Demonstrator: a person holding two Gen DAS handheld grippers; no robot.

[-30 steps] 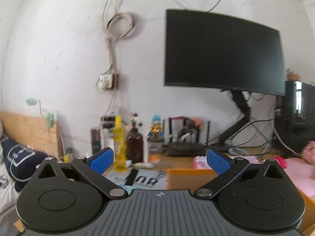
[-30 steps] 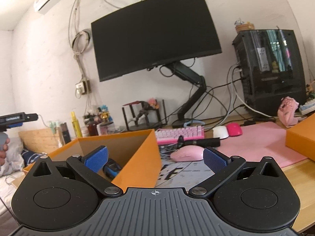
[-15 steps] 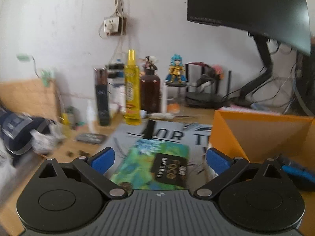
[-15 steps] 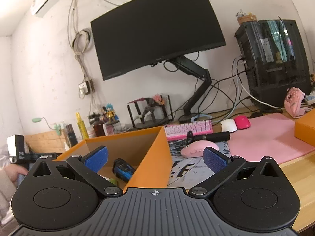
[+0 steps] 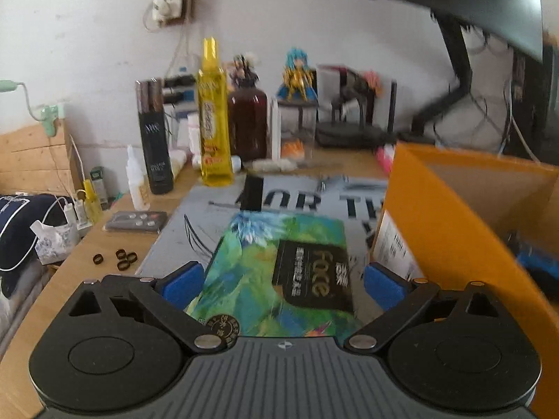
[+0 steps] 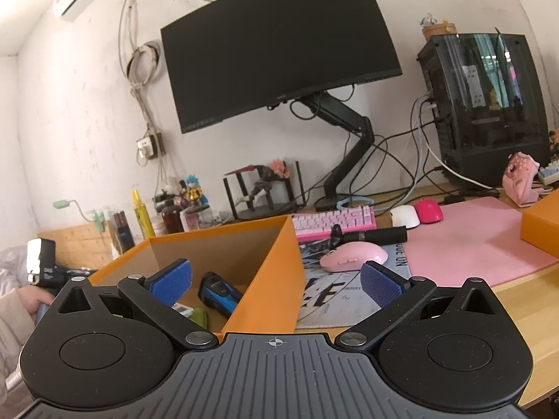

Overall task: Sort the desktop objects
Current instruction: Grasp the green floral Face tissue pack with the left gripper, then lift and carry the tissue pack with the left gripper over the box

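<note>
A green and blue tissue pack [image 5: 279, 272] marked "Face" lies flat on the grey desk mat [image 5: 300, 202]. My left gripper [image 5: 281, 284] hangs just above its near end, open, with a blue pad on each side of the pack. To its right stands an open orange box [image 5: 433, 241]. In the right wrist view the same orange box [image 6: 276, 265] holds a blue and black device [image 6: 220, 291]. My right gripper [image 6: 276, 281] is open over the box's near right corner, holding nothing. A pink mouse [image 6: 353, 260] lies on the mat beyond it.
Bottles [image 5: 213, 122], figurines [image 5: 297, 76] and a remote [image 5: 138, 220] crowd the desk's back left, with small black rings [image 5: 120, 258] near the edge. A pink keyboard [image 6: 333, 221], black flashlight [image 6: 370, 235], two mice [image 6: 415, 214], monitor [image 6: 279, 45], PC tower [image 6: 485, 104] and second orange box [image 6: 541, 225] fill the right side.
My left gripper has tipped down from facing the wall and monitor and lowered over the tissue pack. The right gripper has drifted slightly, still open over the orange box.
</note>
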